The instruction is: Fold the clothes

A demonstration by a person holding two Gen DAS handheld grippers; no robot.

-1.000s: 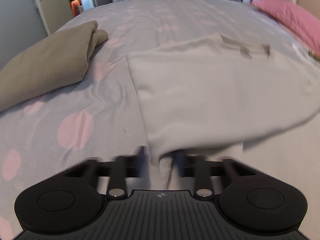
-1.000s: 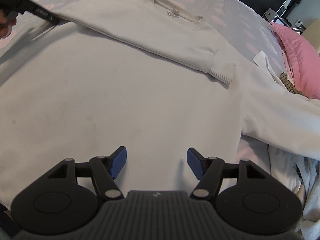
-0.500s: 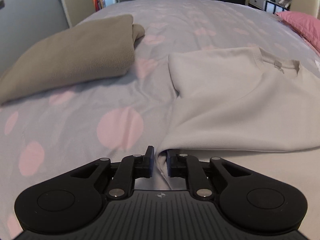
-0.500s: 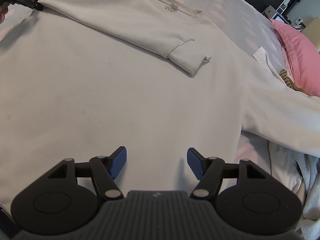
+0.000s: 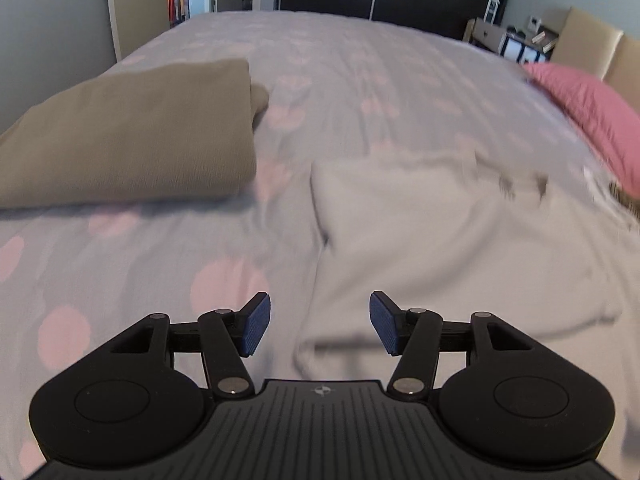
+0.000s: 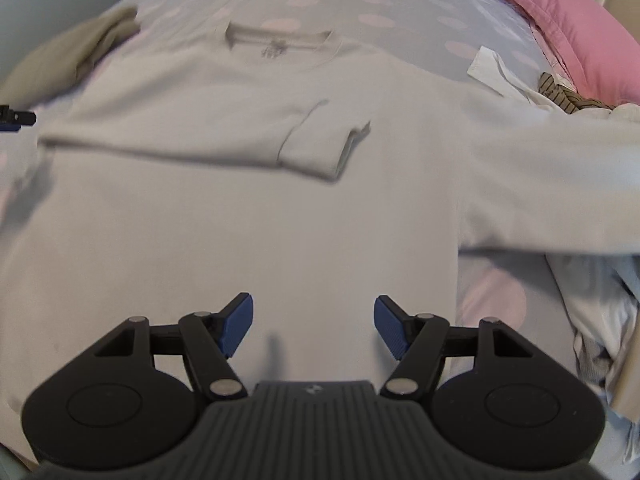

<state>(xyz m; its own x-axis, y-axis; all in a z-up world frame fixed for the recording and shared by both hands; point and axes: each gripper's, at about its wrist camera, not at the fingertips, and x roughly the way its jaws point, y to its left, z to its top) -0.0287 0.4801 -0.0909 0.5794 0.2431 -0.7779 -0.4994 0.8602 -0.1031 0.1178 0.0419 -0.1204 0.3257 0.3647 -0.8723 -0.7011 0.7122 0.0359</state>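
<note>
Sweatshirt (image 6: 248, 216), pale cream, lies spread flat on the bed (image 5: 360, 80), collar away from me, and one sleeve (image 6: 192, 136) is folded across the chest with its ribbed cuff (image 6: 320, 152) near the middle. The other sleeve (image 6: 540, 176) stretches out to the right, toward a heap of crumpled laundry (image 6: 600, 320) at the bed's edge.

My right gripper (image 6: 313, 328) hovers over the lower body of the sweatshirt, jaws wide, nothing between the blue pads (image 6: 236, 326). My left gripper (image 5: 318, 330) sits at the sweatshirt's left edge, jaws wide too and holding nothing; the fabric edge (image 5: 316, 292) runs right between them, cloth on one side, spotted sheet on the other. Its view is a bit blurred, so the cloth's folds are hard to read there.

In the right view, the tip of the left gripper pokes in at the far left, just beside the folded sleeve's shoulder.

A folded tan garment (image 5: 128, 132) rests on the bed to the left, apart from the sweatshirt. A pink pillow (image 6: 580, 28) lies at the far right, with a white shirt (image 6: 496, 68) and something striped brown (image 6: 560, 94) just beside it.
</note>
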